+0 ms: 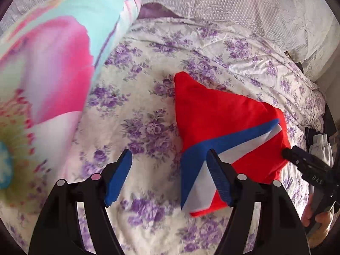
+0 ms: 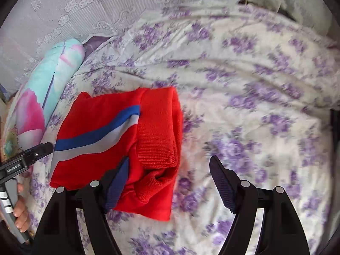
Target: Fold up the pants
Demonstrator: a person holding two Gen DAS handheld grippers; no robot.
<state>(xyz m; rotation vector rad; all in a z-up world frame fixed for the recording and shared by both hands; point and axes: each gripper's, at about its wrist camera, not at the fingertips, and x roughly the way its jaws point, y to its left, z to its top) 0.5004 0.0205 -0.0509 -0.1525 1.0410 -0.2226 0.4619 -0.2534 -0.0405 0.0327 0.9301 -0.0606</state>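
Note:
The red pants [image 1: 223, 116] with a blue and white stripe lie folded into a compact bundle on the floral bedspread [image 1: 148, 85]. My left gripper [image 1: 170, 176] is open, its right finger over the bundle's near left edge, holding nothing. In the right wrist view the pants [image 2: 119, 140] lie at centre left with the ribbed cuffs on top. My right gripper [image 2: 170, 180] is open and empty, its left finger over the bundle's near edge. The right gripper also shows in the left wrist view [image 1: 306, 163] at the bundle's right side.
A large pillow [image 1: 46, 74] with pink and turquoise print lies to the left of the pants. White lace curtains [image 1: 212, 0] hang behind the bed. The bed edge [image 1: 318, 110] is at the far right.

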